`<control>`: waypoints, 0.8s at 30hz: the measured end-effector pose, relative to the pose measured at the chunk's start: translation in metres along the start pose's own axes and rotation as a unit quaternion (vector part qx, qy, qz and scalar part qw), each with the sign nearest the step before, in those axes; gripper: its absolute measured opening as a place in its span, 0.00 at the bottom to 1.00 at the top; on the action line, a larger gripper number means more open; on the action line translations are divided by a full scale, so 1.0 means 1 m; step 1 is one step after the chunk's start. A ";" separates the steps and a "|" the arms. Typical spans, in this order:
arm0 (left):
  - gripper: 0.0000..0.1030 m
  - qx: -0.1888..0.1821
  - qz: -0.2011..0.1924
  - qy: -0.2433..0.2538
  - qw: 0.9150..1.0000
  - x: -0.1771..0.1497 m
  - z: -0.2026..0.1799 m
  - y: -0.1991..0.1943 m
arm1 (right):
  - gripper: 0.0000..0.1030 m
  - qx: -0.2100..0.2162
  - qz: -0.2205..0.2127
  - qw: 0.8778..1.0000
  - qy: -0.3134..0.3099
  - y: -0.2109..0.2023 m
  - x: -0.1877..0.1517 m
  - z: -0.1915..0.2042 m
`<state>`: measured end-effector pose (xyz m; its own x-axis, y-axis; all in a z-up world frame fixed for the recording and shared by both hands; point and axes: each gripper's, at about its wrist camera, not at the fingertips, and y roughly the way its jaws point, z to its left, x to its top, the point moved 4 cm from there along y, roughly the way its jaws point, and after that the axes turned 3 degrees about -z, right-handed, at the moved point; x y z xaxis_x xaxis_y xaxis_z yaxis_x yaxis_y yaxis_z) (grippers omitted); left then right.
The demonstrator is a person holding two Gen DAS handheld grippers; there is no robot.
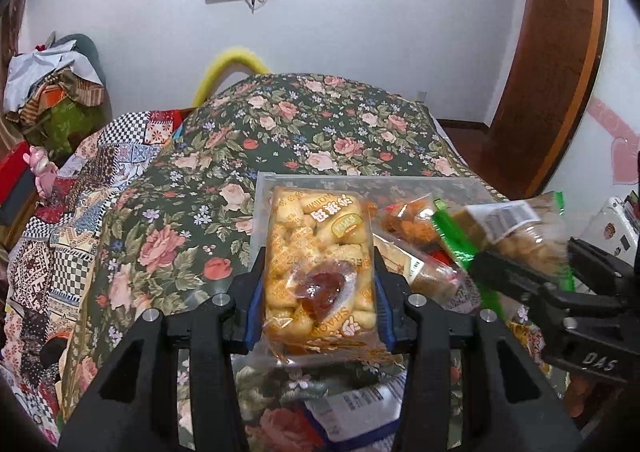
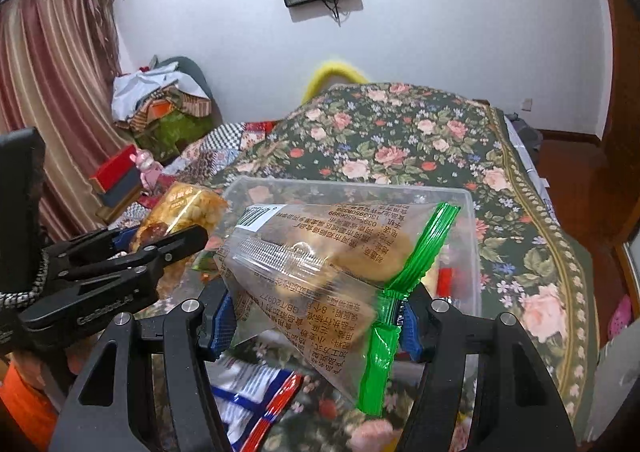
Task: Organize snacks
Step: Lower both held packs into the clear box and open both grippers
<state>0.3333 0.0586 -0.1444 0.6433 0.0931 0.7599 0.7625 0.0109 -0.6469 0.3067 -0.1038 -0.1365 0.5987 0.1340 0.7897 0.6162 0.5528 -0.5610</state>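
Black forked arms fill the bottom of each wrist view, ending in blue-padded fingers. Left tongs (image 1: 320,284) are clamped on a yellow snack pack (image 1: 320,264), pads pressing its two long sides. That pack is a glossy, clear-film rectangle of pale golden puffed pieces, with a dark red sachet behind the film at its near end. Its long axis runs straight away from the camera, the far end reaching toward the clear plastic bin (image 1: 472,188).

Right tongs (image 2: 316,316) grip a clear bag with green edge (image 2: 320,264), crinkly film printed with brown text, round tan biscuits inside. The bag lies slanted: its barcode end points up and to the left, its pleated green seam lies at the right-hand pad and trails down toward the camera. It hangs above the near rim of the bin (image 2: 472,252), a rigid, see-through box with rounded corners that sits on the floral bedspread (image 2: 440,140). A blue, white and red packet (image 2: 260,404) lies below the tongs.
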 end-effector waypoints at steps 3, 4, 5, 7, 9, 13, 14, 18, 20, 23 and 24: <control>0.43 -0.002 0.007 0.001 1.000 -0.002 0.000 0.011 | 0.59 -0.001 0.017 1.000 0.004 0.013 -0.002 -0.004; 0.43 -0.003 0.010 0.002 1.000 -0.003 -0.001 0.013 | 0.59 -0.003 0.023 1.000 0.004 0.017 -0.003 -0.005; 0.43 -0.004 0.013 0.003 1.000 -0.003 -0.001 0.016 | 0.59 -0.004 0.027 1.000 0.002 0.020 -0.004 -0.006; 0.44 -0.006 0.017 0.002 1.000 -0.005 -0.002 0.020 | 0.60 -0.009 0.033 0.999 -0.001 0.024 -0.006 -0.007; 0.44 -0.003 0.015 0.000 1.000 -0.005 -0.001 0.021 | 0.61 -0.008 0.037 0.999 -0.003 0.025 -0.008 -0.007; 0.49 -0.003 0.012 -0.005 1.000 -0.005 -0.002 0.017 | 0.66 -0.011 0.042 0.999 0.000 0.026 -0.009 -0.008; 0.51 -0.005 0.012 -0.004 1.000 -0.004 -0.002 0.015 | 0.67 -0.010 0.045 0.999 0.001 0.026 -0.009 -0.008; 0.60 -0.001 -0.003 0.004 1.000 -0.003 -0.004 -0.002 | 0.75 -0.014 0.050 0.999 -0.002 0.019 -0.008 -0.006; 0.63 -0.004 -0.009 0.006 1.000 -0.002 -0.005 -0.012 | 0.77 -0.019 0.044 0.999 -0.005 0.011 -0.007 -0.005; 0.69 -0.010 -0.019 0.008 1.000 -0.004 -0.008 -0.030 | 0.83 -0.021 0.031 0.999 -0.005 -0.006 -0.006 -0.004; 0.71 -0.013 -0.021 0.010 1.000 -0.005 -0.009 -0.036 | 0.84 -0.021 0.026 0.999 -0.005 -0.012 -0.006 -0.004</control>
<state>0.3032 0.0485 -0.1247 0.6119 0.0732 0.7875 0.7901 -0.0126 -0.6128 0.2982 -0.1148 -0.1354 0.6253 0.1707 0.7615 0.6051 0.5102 -0.6112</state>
